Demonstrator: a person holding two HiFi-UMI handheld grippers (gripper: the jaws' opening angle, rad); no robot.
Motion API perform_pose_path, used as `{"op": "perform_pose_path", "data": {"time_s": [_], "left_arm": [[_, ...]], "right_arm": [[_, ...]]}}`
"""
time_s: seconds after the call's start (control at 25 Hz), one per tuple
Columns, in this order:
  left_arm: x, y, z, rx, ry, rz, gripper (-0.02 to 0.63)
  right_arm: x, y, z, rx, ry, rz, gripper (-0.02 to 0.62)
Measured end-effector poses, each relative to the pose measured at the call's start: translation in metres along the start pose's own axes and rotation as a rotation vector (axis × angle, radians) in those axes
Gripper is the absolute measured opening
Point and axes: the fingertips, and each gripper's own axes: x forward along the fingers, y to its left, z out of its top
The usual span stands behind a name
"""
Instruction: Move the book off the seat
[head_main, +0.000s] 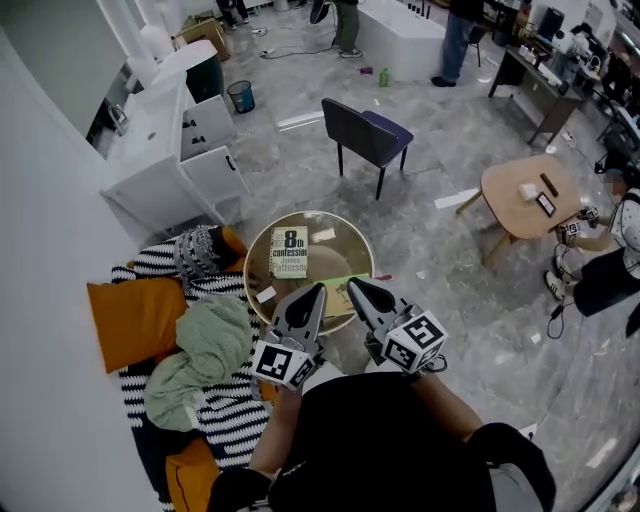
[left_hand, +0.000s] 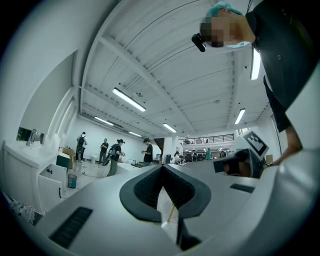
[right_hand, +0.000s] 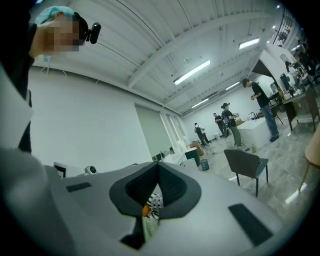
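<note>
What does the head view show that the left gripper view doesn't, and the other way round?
Only the head view: the pale paperback book on the round glass table, the black-and-white striped blanket and the orange cushion. Only the left gripper view: the long ceiling strip lights and the black head-mounted camera. Both: the left hand-held gripper and right hand-held gripper, each shut, the white cabinet and the small dark waste bin.

The cream paperback book (head_main: 289, 251) mid-frame looks like matt paper. The round glass-topped table (head_main: 340, 250) under it is smooth and shiny. Lower left, the sage-green cloth (head_main: 205, 350) is soft (fuzzy, towel-like) and the black-and-white striped fabric throw (head_main: 225, 410) is matt. The grey marbled floor (head_main: 440, 270) is glossy, and the light wooden table (head_main: 505, 215) at right is matt.
</note>
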Motion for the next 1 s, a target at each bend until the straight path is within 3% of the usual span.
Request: {"op": "perform_pose_path", "data": {"time_s": [0.52,1.0], "left_arm": [[-0.001,0.005,0.05,0.054,-0.03,0.005,0.009],[0.012,0.002,0.045,0.076,-0.012,-0.031,0.009]], "right_arm": [[0.018,0.016,0.047,-0.017,-0.023,0.04,0.015],[0.015,0.014,0.055,-0.096,-0.012,0.017,0.015]]}}
